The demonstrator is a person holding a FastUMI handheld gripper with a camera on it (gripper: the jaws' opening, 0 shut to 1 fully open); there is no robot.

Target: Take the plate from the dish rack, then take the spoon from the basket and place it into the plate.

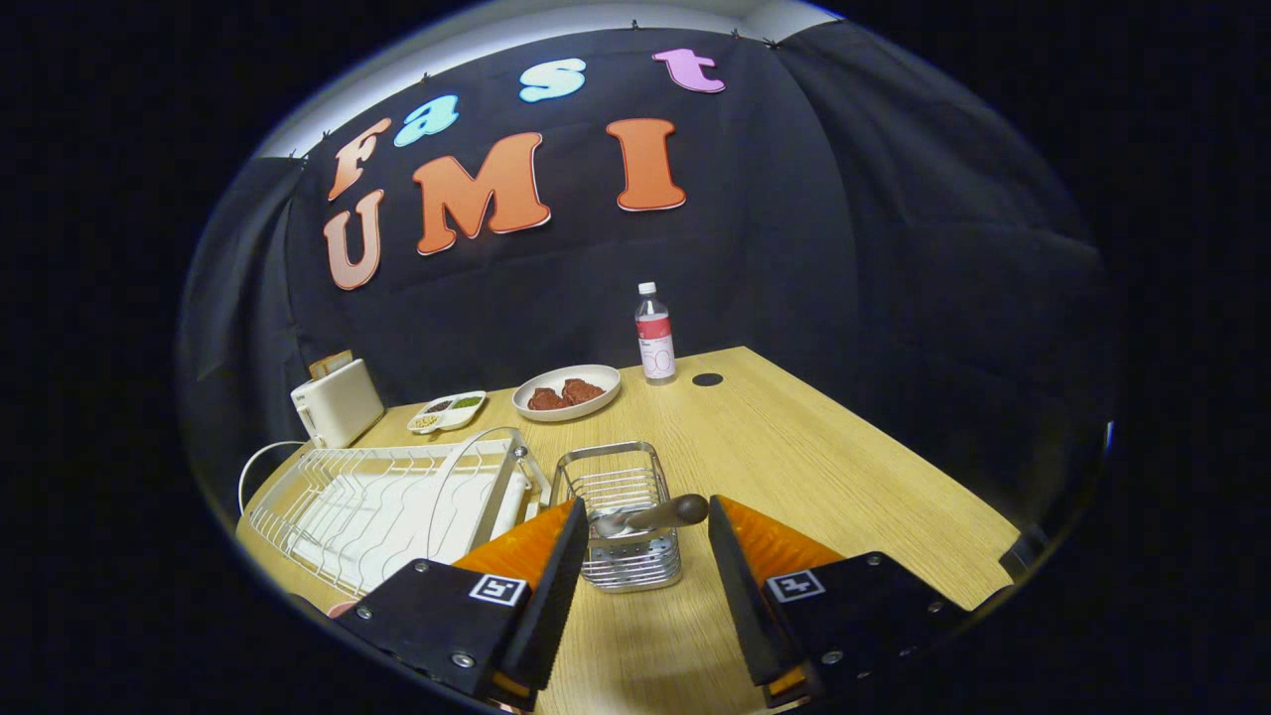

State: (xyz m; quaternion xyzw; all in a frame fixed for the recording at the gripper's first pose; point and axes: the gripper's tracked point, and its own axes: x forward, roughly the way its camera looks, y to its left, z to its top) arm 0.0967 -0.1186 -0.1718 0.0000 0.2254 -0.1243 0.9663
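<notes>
My gripper (pixel 645 508) is open, with its fingers on either side of a small wire basket (pixel 621 556) on the wooden table (pixel 844 477). The spoon (pixel 655 515) lies tilted in the basket. Its dark handle points toward the right finger, and nothing is pressing on it. The white wire dish rack (pixel 377 497) stands just left of the basket, behind the left finger, and I see no plate standing in its slots. A small pale pink edge (pixel 343 608) peeks out beside the left finger's base; I cannot tell what it is.
At the back of the table are a white toaster (pixel 336 402), a small divided dish (pixel 448 410), a white plate with brown food (pixel 568 390) and a water bottle (pixel 654 335). A dark round hole (pixel 707 379) lies beside the bottle. The table's right edge runs diagonally.
</notes>
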